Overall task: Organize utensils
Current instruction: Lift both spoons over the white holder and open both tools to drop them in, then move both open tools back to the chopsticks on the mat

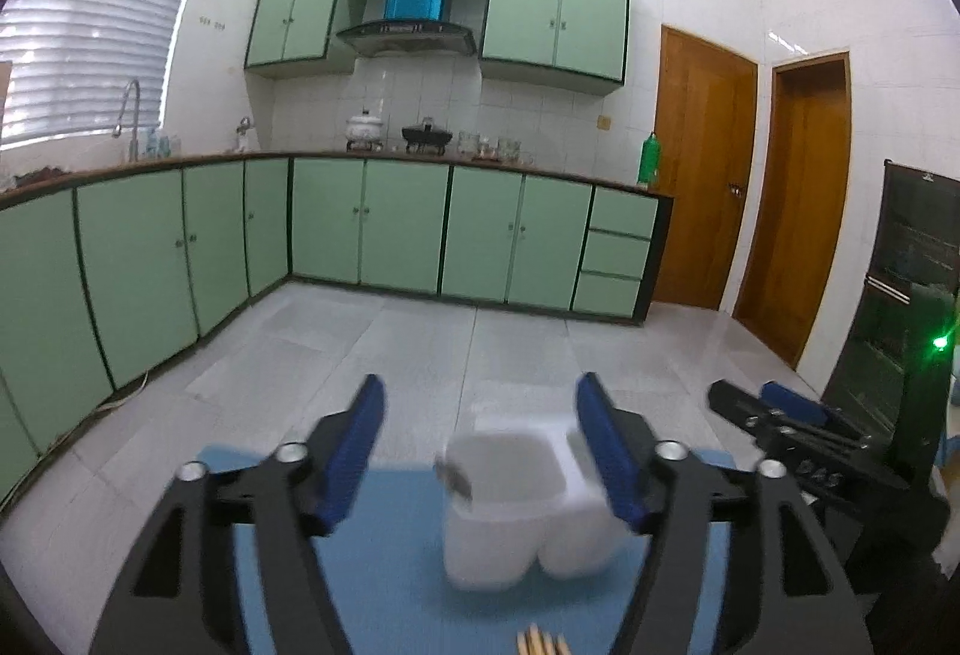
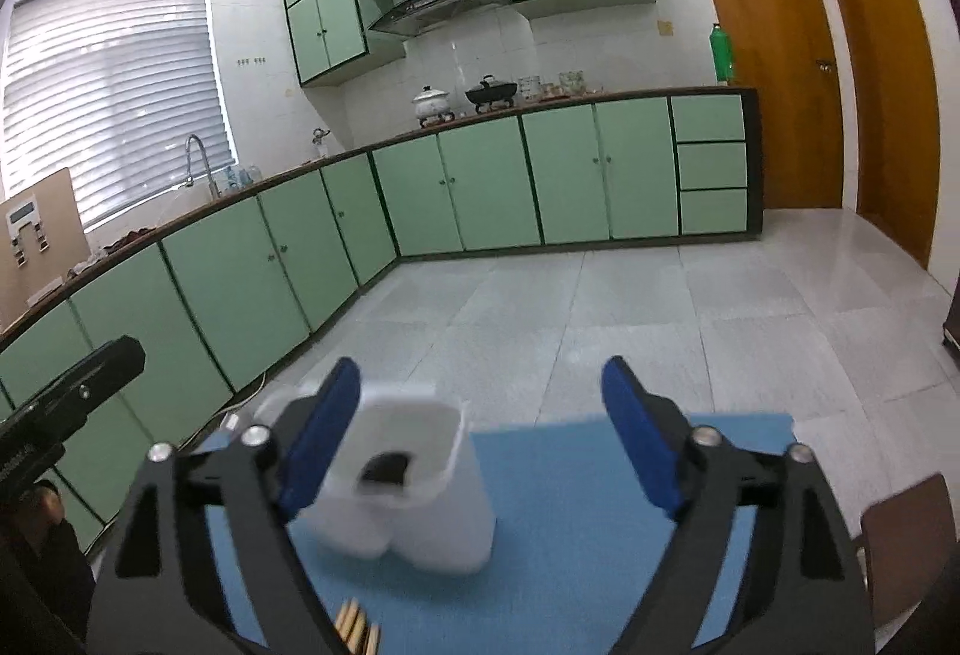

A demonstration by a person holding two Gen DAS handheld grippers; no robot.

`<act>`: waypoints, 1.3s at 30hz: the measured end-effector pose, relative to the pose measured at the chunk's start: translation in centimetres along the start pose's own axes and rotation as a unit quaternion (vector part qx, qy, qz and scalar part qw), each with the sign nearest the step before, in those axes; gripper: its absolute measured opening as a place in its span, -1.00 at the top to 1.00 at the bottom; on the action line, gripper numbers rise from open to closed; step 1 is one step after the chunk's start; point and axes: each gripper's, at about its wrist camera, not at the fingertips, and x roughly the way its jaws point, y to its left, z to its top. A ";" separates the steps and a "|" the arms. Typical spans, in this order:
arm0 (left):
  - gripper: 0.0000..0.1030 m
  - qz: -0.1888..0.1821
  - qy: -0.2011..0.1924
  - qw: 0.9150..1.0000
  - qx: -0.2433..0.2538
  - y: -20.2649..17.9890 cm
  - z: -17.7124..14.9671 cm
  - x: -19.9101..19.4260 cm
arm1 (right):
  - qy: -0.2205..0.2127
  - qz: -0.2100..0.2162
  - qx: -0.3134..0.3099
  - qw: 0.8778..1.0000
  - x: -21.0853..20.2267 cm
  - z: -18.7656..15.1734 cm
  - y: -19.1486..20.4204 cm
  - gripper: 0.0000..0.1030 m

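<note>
A white plastic utensil holder (image 1: 510, 511) with several compartments stands on a blue mat (image 1: 384, 583). It also shows in the right wrist view (image 2: 408, 493), with something dark inside one compartment. Wooden chopstick ends (image 1: 543, 643) lie on the mat near the camera, also seen in the right wrist view (image 2: 357, 628). My left gripper (image 1: 486, 451) is open and empty, held above the mat before the holder. My right gripper (image 2: 480, 445) is open and empty, the holder beside its left finger. The right gripper also shows at the right of the left wrist view (image 1: 780, 415).
Green kitchen cabinets (image 1: 372, 229) run along the far wall and left side under a counter with pots. Wooden doors (image 1: 702, 162) are at the right. A dark appliance (image 1: 912, 283) stands at far right. A brown chair back (image 2: 906, 541) is by the mat's right edge.
</note>
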 end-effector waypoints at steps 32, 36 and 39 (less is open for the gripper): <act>-0.60 0.073 0.210 0.975 0.003 0.7 -19.8 -12.2 | 0.239 0.001 -0.070 0.968 -14.1 -23.0 8.5 -0.17; -0.60 0.075 0.211 0.975 0.001 0.9 -19.9 -12.3 | 0.238 -0.026 -0.079 0.968 -14.1 -22.8 8.2 -0.09; -0.60 0.076 0.210 0.975 -0.003 1.1 -19.8 -12.5 | 0.234 -0.037 -0.072 0.969 -14.5 -22.7 7.3 -0.09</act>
